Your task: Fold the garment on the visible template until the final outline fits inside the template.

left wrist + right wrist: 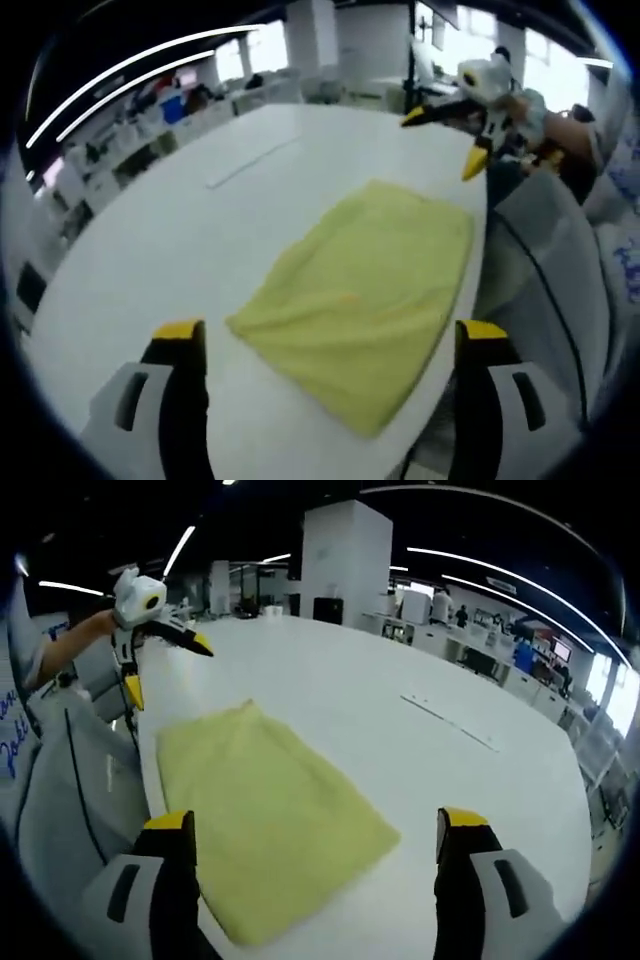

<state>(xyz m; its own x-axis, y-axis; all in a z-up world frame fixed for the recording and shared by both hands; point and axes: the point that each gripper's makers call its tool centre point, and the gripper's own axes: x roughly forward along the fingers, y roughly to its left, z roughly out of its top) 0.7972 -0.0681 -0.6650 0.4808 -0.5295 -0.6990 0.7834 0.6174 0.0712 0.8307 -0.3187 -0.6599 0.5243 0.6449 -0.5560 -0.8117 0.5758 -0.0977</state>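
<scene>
The white surface (150, 240) carries the folded yellow garment (365, 295) near its edge — flat, touched by nothing. Left gripper (330, 345) and right gripper (315, 830) hover above it, fingers spread wide, holding nothing.

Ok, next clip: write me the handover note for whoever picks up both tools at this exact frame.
Left tool: open, empty, held above the near edge of the yellow rectangular cloth garment.
Right tool: open, empty, also above the garment, from the opposite side.
Garment: lying flat as a rough rectangle at the edge of the white table, apparently already folded; neither tool touches it.
Template: I cannot make out an outline around the garment, so fit is unconfirmed.
Left to do: check the outline against the template and fold again if it overhangs.
</scene>
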